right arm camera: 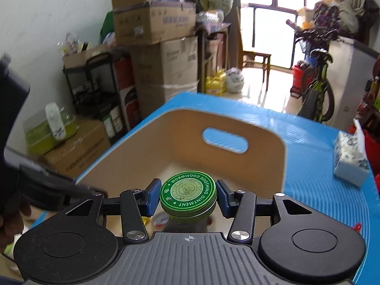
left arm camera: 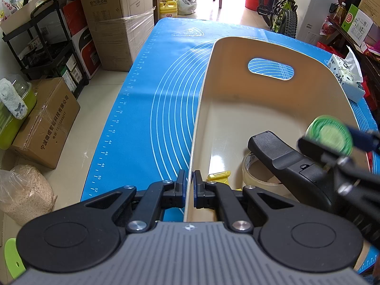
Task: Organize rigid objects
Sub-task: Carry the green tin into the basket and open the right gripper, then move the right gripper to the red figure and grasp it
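A cream bin (left arm camera: 273,54) with a handle slot stands on the blue mat (left arm camera: 147,99). My left gripper (left arm camera: 188,191) is shut on the bin's left wall, one pad each side. Inside the bin lie a tape roll (left arm camera: 251,173), a yellow piece (left arm camera: 218,175) and a black curved object (left arm camera: 282,156). My right gripper (right arm camera: 187,198) holds a round green ointment tin (right arm camera: 187,194) between its blue pads, above the bin (right arm camera: 147,142). In the left wrist view the tin (left arm camera: 330,134) hangs over the bin's right side.
A tissue pack (right arm camera: 349,156) lies on the mat right of the bin. Stacked cardboard boxes (left arm camera: 123,21) and a black shelf (left arm camera: 47,45) stand left of the table. A bicycle (left arm camera: 280,7) is at the back right.
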A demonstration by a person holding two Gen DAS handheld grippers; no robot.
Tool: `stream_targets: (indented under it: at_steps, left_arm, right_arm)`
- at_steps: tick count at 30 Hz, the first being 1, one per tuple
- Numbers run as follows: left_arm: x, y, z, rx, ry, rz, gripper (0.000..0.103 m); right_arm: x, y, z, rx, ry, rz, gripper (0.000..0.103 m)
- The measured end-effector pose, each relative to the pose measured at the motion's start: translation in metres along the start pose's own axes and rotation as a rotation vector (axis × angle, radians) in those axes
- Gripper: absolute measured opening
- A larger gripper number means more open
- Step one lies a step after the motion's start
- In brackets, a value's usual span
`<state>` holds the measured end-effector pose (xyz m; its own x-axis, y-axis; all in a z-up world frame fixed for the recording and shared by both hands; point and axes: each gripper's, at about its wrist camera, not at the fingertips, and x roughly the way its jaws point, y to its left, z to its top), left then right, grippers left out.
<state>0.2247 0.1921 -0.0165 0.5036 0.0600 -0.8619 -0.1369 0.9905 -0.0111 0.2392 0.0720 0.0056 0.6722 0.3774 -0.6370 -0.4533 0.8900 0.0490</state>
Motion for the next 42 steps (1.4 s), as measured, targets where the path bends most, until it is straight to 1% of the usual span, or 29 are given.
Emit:
stream_targets:
  at_steps: [5,9,11,12,13,17,19,21,26,29,33,37,40,42]
  left_arm:
    - [0.0,0.0,0.0,0.0,0.0,0.0,0.007]
    - [0.0,0.0,0.0,0.001,0.0,0.001,0.007]
    - [0.0,0.0,0.0,0.002,0.0,0.001,0.007]
    - [0.0,0.0,0.0,0.002,0.0,0.001,0.007]
    - [0.0,0.0,0.0,0.001,0.0,0.001,0.007]
    - [0.0,0.0,0.0,0.003,0.0,0.003,0.007]
    - [0.0,0.0,0.0,0.002,0.0,0.002,0.007]
    - [0.0,0.0,0.0,0.001,0.0,0.002,0.007]
    - [0.0,0.0,0.001,0.003,0.0,0.004,0.007]
    - [0.0,0.0,0.001,0.004,0.0,0.005,0.007]
    - [0.0,0.0,0.001,0.004,0.0,0.005,0.007]
    - [0.0,0.0,0.001,0.004,-0.001,0.005,0.008]
    - [0.0,0.0,0.001,0.004,-0.001,0.005,0.008]
    - [0.0,-0.001,0.001,0.004,-0.001,0.005,0.008]
  right_arm:
    - [0.013,0.011,-0.009,-0.031,0.099,0.03,0.054]
    - [0.015,0.019,-0.015,-0.066,0.122,0.048,0.054]
    - [0.015,0.018,-0.015,-0.059,0.129,0.052,0.054]
    - [0.014,0.016,-0.015,-0.05,0.129,0.053,0.057]
    - [0.014,0.015,-0.015,-0.039,0.128,0.054,0.058]
    - [0.01,0.004,-0.013,-0.011,0.114,0.056,0.06]
    - [0.004,0.0,-0.012,-0.006,0.092,0.057,0.064]
    - [-0.001,-0.004,-0.011,0.003,0.069,0.055,0.066]
    - [-0.022,-0.023,-0.005,0.052,-0.005,0.03,0.067]
    - [-0.035,-0.037,-0.001,0.07,-0.055,-0.015,0.069]
    - [-0.047,-0.068,-0.006,0.113,-0.08,-0.097,0.07]
    - [-0.051,-0.104,-0.017,0.177,-0.069,-0.198,0.07]
    - [-0.049,-0.125,-0.031,0.191,-0.037,-0.279,0.071]
    - [-0.046,-0.136,-0.041,0.21,-0.016,-0.317,0.071]
